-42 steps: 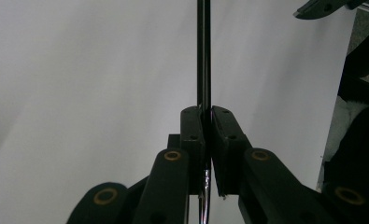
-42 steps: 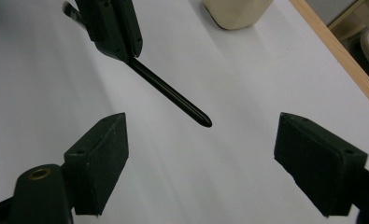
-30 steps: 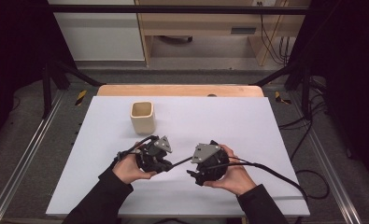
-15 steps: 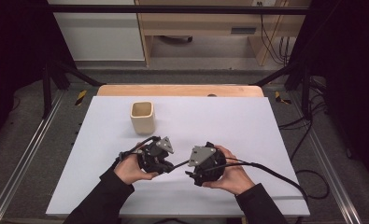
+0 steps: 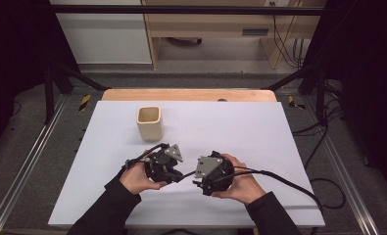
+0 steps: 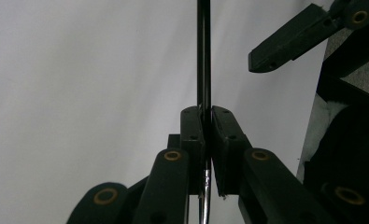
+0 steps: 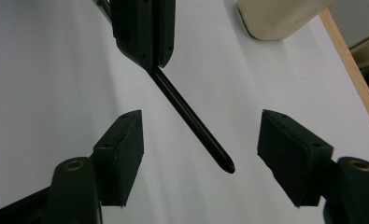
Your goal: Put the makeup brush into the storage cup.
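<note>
Pen (image 6: 203, 56) clamped in left claw (image 6: 207, 140), jaws pressed flat against its shaft from both sides, black barrel running straight out beyond the tips and a silvery end showing below the pads. Seen from the right gripper view, same pen (image 7: 191, 119) slanting down out of left claw (image 7: 145, 32) with its rounded tip hanging between the two jaws of right claw (image 7: 198, 154), touching neither pad. Right claw apart, jaws just been closing, pen between them but not yet gripped, clear white gap on each side of the tip. From the high view, left claw (image 5: 174, 169) and right claw (image 5: 198, 178) facing each other just beside one another above the table (image 5: 259, 132), nearer its front edge than its back, roughly midway between left and right edges; pen itself too thin to make out there. Both held in a person's hands, dark sleeves coming in over the front edge, cable (image 5: 279, 178) trailing from right claw toward the front right corner. Cup (image 5: 149, 123), cream and square-mouthed, upright toward the back left part of the table, well apart from both claws; its side also in the right gripper view (image 7: 280, 18) near the wooden back edge.
</note>
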A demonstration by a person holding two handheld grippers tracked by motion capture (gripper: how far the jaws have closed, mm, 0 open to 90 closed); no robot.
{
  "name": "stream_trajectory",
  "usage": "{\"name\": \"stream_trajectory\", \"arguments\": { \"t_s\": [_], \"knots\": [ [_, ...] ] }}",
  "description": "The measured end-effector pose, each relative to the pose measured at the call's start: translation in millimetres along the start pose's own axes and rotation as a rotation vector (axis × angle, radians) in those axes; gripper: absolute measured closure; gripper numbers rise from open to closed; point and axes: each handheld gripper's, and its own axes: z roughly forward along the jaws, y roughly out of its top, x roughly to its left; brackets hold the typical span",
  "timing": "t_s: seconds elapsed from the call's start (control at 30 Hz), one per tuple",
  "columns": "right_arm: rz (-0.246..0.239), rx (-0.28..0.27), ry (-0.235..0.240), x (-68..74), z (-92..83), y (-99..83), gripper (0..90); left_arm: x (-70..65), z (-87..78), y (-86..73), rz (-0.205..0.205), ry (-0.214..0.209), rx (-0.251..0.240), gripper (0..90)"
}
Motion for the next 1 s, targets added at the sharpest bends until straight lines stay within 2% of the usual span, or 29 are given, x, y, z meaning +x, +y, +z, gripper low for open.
{"name": "stream_trajectory", "arguments": {
  "t_s": [0.3, 0.53, 0.63, 0.77, 0.93, 0.97, 1.0],
  "knots": [
    [-0.06, 0.01, 0.007, 2.4, 2.1, 0.1, 39.9, -1.5, 0.3, 2.9, 0.006, -0.003, 0.004, 83.9],
    [-0.08, 0.012, 0.005, 3.3, 4.3, 1.6, 46.5, -2.6, -0.1, 4.5, 0.006, -0.009, 0.006, 83.9],
    [-0.089, 0.026, 0.02, 3.3, 5.0, 2.0, 49.1, -3.2, 0.4, 5.5, 0.01, -0.01, 0.005, 83.9],
    [-0.099, 0.033, 0.01, 4.0, 7.2, 2.2, 52.7, -4.4, 0.6, 7.2, 0.015, -0.014, 0.014, 83.9],
    [-0.117, 0.041, 0.025, 3.3, 8.4, 2.8, 55.6, -5.4, 0.0, 8.2, 0.025, -0.012, 0.021, 83.9],
    [-0.124, 0.041, 0.02, 3.5, 8.8, 3.0, 55.9, -6.9, 0.7, 8.2, 0.009, -0.015, 0.007, 83.9],
    [-0.12, 0.04, 0.013, 4.2, 9.6, 3.3, 56.4, -7.0, 0.6, 8.2, 0.01, -0.018, 0.006, 83.9]
  ]
}}
